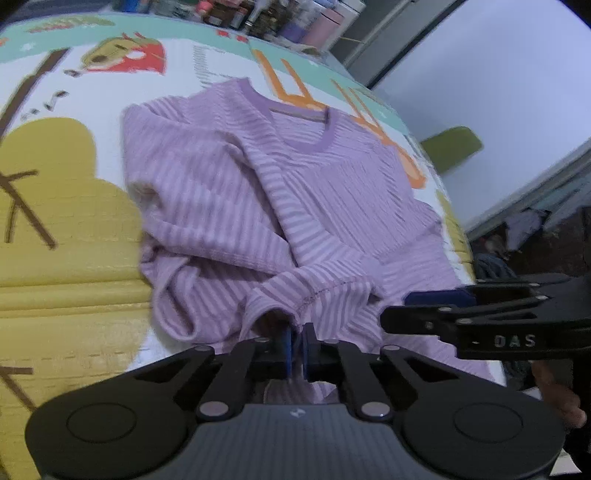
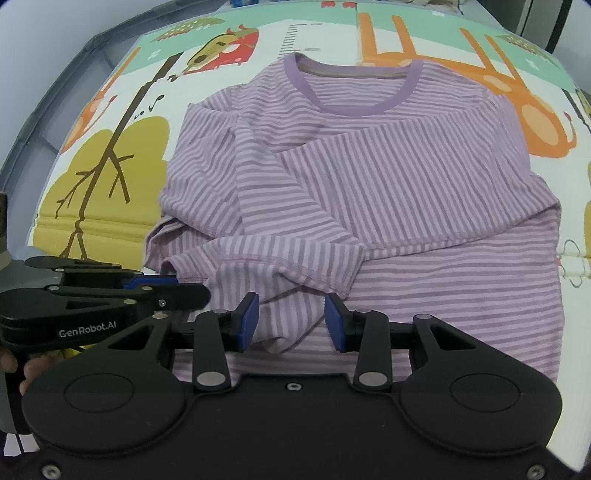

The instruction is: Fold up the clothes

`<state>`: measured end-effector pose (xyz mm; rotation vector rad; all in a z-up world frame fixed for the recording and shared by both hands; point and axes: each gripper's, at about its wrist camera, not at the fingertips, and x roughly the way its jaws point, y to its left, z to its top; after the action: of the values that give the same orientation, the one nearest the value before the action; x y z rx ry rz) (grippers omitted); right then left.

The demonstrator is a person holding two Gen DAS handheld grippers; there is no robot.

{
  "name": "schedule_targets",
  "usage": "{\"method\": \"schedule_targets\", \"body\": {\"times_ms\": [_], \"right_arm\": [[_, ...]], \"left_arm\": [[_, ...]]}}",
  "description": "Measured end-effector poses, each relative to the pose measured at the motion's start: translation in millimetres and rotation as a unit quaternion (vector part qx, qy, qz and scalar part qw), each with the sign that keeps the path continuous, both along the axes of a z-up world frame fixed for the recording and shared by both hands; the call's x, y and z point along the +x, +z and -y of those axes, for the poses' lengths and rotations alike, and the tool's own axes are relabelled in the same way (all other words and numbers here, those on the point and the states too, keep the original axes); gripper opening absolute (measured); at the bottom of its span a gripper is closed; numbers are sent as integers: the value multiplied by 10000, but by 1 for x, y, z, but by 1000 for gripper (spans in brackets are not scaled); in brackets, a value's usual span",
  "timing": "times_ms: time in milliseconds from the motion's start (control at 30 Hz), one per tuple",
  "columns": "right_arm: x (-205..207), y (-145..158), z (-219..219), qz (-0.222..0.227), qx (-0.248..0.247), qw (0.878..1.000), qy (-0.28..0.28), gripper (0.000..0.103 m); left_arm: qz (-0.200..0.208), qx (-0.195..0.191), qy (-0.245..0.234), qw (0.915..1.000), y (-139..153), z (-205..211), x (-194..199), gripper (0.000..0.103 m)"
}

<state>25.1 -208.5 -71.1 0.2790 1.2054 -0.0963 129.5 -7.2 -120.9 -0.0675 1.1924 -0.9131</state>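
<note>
Shirt (image 2: 369, 192), striped, lies sleeves-crossed on my play mat (image 2: 92, 177); left gripper (image 1: 296, 345) fingers pinch its hem, right gripper (image 2: 291, 321) fingers are spread, so I lift evenly, avoiding bunching.

Place: a lived-in home room is suggested, with a child's play area used as the work surface.
Surface: a cartoon play mat (image 2: 110, 155) is spread flat; trees, a giraffe, musical notes and a height-ruler print are seen on it.
Far edge of the mat: a crowded row of bottles and jars (image 1: 258, 14) is lined up just past it, as on a household shelf or counter.
Right edge of the mat: a green chair back (image 1: 452, 146) is seen beyond it, before a plain pale wall (image 1: 498, 74).
Lower right, past the mat: dark heaped items are glimpsed, too blurred to be identified.
</note>
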Motion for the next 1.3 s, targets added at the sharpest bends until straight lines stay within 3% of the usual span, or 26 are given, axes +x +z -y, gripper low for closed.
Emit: {"method": "schedule_targets", "body": {"times_ms": [300,500,900,1300], "right_arm": [[-10,5,6,66,121,9999,-9,37],[-14,13,0,206,275,9993,147,37],[-24,28,-14,481,537,9964,449,37],[-38,37,-14,606,624,9956,336,37]], "left_arm": [[734,201,531,9957,37,-26,-9,4],[1174,400,1130,9858,67,-53,-8,4],[2295,1155,2240,9401,131,-108,16,4],[2705,1652,3160,8942,158,-172,49,4]]}}
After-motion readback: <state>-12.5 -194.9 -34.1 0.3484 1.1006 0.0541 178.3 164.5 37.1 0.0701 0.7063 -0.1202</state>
